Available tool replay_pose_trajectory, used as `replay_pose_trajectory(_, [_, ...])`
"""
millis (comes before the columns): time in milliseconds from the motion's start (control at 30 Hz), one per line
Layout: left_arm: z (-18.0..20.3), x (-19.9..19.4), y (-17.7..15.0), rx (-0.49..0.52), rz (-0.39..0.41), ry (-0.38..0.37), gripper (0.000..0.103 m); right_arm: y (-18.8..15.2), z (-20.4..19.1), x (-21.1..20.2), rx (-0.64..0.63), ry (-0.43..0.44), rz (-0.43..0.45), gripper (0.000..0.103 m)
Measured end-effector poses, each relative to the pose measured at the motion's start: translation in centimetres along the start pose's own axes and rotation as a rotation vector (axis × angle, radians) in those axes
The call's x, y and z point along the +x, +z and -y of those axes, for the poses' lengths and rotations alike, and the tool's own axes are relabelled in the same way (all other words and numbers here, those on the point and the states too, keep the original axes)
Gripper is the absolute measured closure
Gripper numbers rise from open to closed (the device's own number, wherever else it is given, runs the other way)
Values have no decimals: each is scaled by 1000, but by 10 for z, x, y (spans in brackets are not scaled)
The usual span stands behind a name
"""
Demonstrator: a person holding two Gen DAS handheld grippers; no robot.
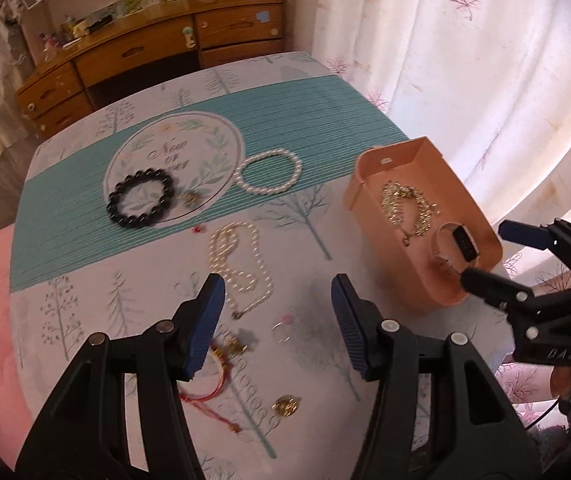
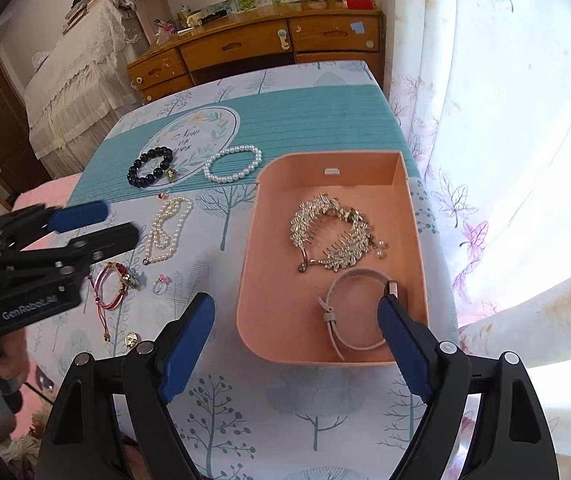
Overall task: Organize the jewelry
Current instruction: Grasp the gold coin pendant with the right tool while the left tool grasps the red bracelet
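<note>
Inside the pink box [image 2: 335, 188], a gold leaf hair comb [image 2: 331, 236] lies toward twelve o'clock and a pale-strapped watch [image 2: 355, 312] toward six. Left at nine o'clock on the tablecloth [image 2: 253, 412] are the pearl necklace [image 2: 167, 228], the red cord bracelet [image 2: 111, 286] and a small ring [image 2: 160, 285]; the black bead bracelet [image 2: 150, 167] and pearl bracelet [image 2: 232, 169] sit at eleven. The right gripper [image 2: 295, 342] is spread wide and empty, one finger above the watch. The left gripper [image 1: 277, 316] hangs equally wide over the necklace's end, holding nothing.
</note>
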State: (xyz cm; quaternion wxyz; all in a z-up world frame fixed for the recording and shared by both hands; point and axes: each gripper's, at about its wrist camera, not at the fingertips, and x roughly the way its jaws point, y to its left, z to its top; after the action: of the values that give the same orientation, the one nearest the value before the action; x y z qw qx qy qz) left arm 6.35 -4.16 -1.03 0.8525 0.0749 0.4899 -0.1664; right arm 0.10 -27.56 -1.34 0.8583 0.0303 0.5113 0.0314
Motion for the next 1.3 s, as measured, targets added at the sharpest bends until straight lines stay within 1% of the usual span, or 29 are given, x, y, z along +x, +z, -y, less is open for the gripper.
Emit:
replay_pose_trajectory(100, [-34, -13, -19, -55, 5, 57, 50, 2, -14, -14, -46, -5, 40, 18])
replay_pose_trajectory(200, [-65, -25, -38, -116, 3, 104, 50, 3, -34, -27, -88, 28, 76, 18])
replay_pose_trajectory(300, [-89, -33, -55, -186, -1, 112, 50, 2, -56, -36, -146, 41, 114, 18])
replay_pose_trajectory(333, [-96, -34, -61, -207, -7, 116, 50, 0, -63, -38, -167, 44, 114, 18])
replay_pose_trajectory(400, [-105, -35, -72, -237, -19, 121, 50, -2, -80, -38, -225, 85, 92, 18])
replay_pose_trajectory(533, [-104, -33, -87, -242, -42, 109, 50, -11, -111, -33, -335, 75, 86, 18])
replay_pose_trajectory(667, [-94, -25, -96, -214, -66, 101, 50, -22, -129, -22, -387, 146, 73, 19])
replay_pose_trajectory(733, [-89, -18, -100, -206, -83, 84, 50, -28, -139, -14, -424, 172, 68, 23])
replay_pose_trajectory(767, [-88, -15, -103, -200, -90, 81, 50, -31, -141, -9, -440, 180, 62, 28])
replay_pose_trajectory(800, [-86, -12, -105, -195, -95, 82, 50, -34, -146, -2, -459, 199, 47, 33])
replay_pose_trajectory(900, [-85, -4, -111, -202, -112, 71, 50, -41, -153, 22, -500, 232, -11, 40])
replay_pose_trajectory(967, [-85, 0, -115, -214, -119, 63, 50, -45, -157, 35, -531, 249, -42, 44])
replay_pose_trajectory(1100, [-86, 6, -120, -230, -131, 56, 50, -57, -170, 55, -600, 274, -82, 46])
replay_pose_trajectory(1200, [-89, 8, -122, -241, -132, 50, 50, -63, -178, 64, -641, 283, -104, 53])
replay_pose_trajectory(1300, [-91, 9, -122, -250, -128, 46, 50, -67, -187, 71, -679, 263, -108, 58])
